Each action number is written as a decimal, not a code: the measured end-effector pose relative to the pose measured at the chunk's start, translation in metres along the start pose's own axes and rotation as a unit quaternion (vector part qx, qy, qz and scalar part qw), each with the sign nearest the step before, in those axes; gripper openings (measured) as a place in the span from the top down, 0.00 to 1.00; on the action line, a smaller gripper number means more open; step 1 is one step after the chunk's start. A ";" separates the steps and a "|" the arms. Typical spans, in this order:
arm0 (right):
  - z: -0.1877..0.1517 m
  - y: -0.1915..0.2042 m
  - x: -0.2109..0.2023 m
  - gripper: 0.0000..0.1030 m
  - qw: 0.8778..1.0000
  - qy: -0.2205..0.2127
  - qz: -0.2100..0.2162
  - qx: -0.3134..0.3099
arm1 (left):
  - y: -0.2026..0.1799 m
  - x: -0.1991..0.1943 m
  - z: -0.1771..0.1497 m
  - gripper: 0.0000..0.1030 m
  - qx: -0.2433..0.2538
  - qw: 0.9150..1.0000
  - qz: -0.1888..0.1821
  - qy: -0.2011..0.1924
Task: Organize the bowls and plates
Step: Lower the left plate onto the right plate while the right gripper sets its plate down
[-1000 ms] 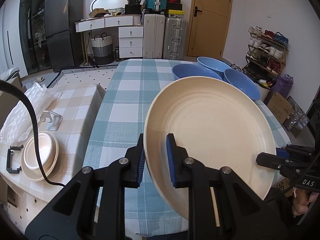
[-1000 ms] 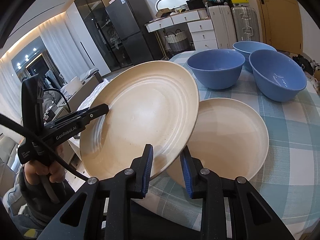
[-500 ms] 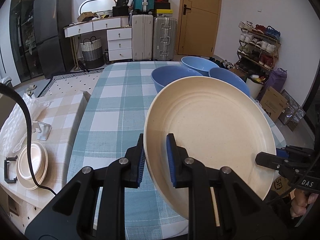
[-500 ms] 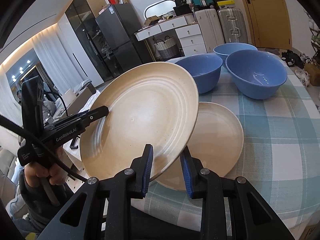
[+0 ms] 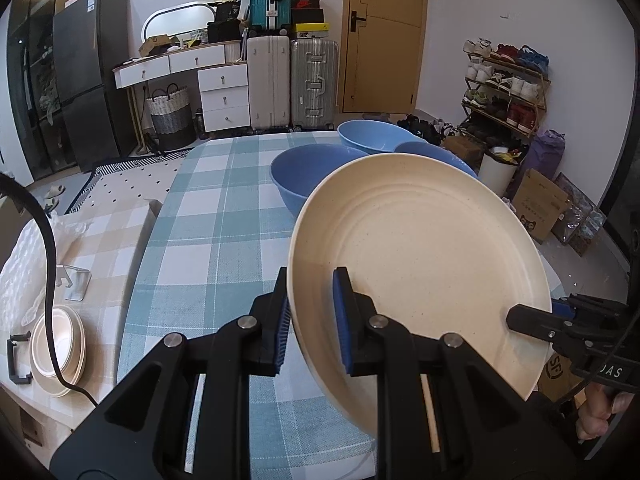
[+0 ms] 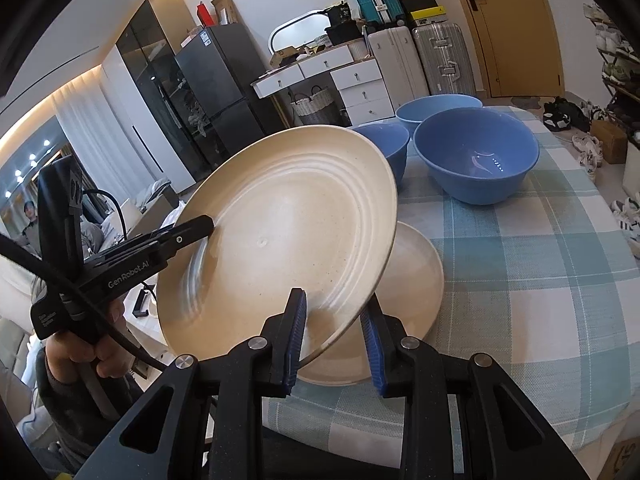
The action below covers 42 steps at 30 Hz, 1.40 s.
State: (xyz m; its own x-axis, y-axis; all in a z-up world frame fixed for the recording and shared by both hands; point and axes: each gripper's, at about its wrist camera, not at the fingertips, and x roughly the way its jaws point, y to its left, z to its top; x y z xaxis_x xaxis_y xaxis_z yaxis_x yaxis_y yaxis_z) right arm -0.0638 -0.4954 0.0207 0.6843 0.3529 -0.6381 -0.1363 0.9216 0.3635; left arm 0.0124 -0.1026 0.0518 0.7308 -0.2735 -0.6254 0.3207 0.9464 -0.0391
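1. The cream plate (image 5: pixel 424 264) is off the counter (image 5: pixel 212 240), tilted steeply, with each gripper pinching an opposite side of its rim
2. Left gripper (image 5: pixel 310 320): jaws closed on the near rim, one pad behind the plate and one on its face
3. Right gripper (image 6: pixel 334 334): jaws closed on the rim at the other side, just above a second cream plate (image 6: pixel 416 280) lying flat on the checked cloth
4. Three blue bowls (image 6: pixel 476 160) stand further back on the counter, close together
5. Handling, as I judge it: the plate looks stiff, light and smooth, so it may slip if pinched only at the lip; the raised rim is the sensible place to hold, pads well past the edge
6. Being tilted, it should be levelled before it is set on the flat plate, or it could clatter down or chip
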 end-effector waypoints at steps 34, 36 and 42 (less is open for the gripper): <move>-0.004 -0.004 0.013 0.73 0.999 0.024 -0.027 0.024 | 0.002 0.052 -0.018 0.84 -0.031 0.999 -0.008 0.044; -0.004 -0.005 0.019 0.73 0.999 0.028 -0.030 0.024 | 0.004 0.056 -0.021 0.84 -0.034 0.998 -0.009 0.046; -0.002 -0.011 0.030 0.73 0.998 0.035 -0.037 0.028 | 0.006 0.068 -0.026 0.84 -0.034 0.998 -0.009 0.051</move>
State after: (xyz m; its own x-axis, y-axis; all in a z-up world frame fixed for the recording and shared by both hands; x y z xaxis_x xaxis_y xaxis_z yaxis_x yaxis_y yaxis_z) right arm -0.0434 -0.4944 -0.0042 0.6396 0.2967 -0.7091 -0.0465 0.9358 0.3496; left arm 0.0481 -0.1112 -0.0107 0.6590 -0.2750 -0.7000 0.2886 0.9520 -0.1023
